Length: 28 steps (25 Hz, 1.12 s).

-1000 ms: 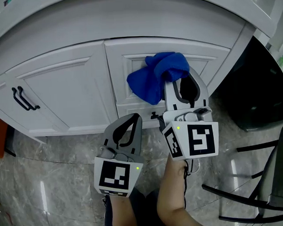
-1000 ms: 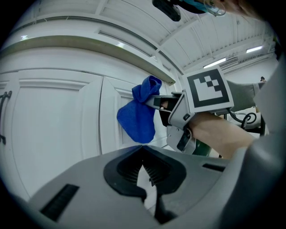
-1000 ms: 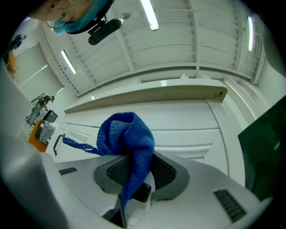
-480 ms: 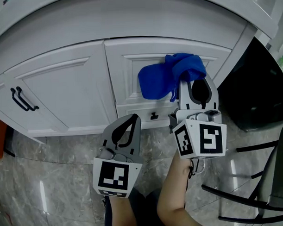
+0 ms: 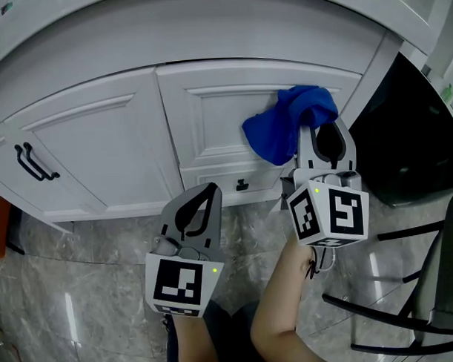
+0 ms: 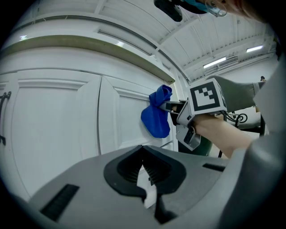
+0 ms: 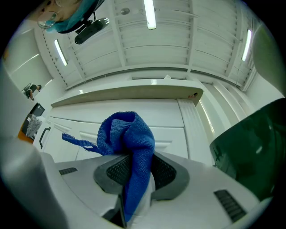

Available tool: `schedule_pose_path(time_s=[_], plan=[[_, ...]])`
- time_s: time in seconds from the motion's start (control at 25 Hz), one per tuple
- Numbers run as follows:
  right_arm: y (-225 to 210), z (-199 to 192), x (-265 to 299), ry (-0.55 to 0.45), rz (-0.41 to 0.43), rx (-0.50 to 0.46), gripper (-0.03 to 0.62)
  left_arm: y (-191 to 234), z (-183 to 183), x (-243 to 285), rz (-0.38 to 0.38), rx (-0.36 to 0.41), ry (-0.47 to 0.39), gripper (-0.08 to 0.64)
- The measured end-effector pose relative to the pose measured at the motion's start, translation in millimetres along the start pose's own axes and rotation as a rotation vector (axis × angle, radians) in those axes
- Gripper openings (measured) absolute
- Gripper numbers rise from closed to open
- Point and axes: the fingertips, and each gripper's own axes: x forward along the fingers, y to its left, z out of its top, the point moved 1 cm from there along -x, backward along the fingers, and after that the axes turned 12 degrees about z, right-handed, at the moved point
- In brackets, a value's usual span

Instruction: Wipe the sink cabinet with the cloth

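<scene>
A blue cloth (image 5: 284, 126) is bunched against the right-hand door (image 5: 217, 121) of the white sink cabinet, near that door's right edge. My right gripper (image 5: 322, 123) is shut on the cloth and presses it to the panel. In the right gripper view the cloth (image 7: 128, 143) hangs down between the jaws of the right gripper (image 7: 134, 167). My left gripper (image 5: 208, 190) hovers lower, in front of the cabinet's base, shut and empty. The left gripper view shows its jaws closed together (image 6: 143, 154), with the cloth (image 6: 156, 120) and the right gripper (image 6: 184, 112) ahead to the right.
The left cabinet door (image 5: 84, 152) carries a black handle (image 5: 31, 162), and a small black handle (image 5: 242, 185) sits under the right door. A dark bin (image 5: 407, 140) stands to the right. A black chair frame (image 5: 394, 312) is at the lower right on the marble floor (image 5: 75, 293).
My right gripper has slid the cloth to the right across the right door panel. The left gripper has barely moved.
</scene>
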Motion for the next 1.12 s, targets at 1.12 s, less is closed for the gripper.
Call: schedule_pose_path(time_s=[1.12], plan=[[-28.9,-5.1,-13.5,0.004,-0.080,0.022,0.115,-5.6,-6.0,7.7,-0.025,-0.022,0.003,0.003]])
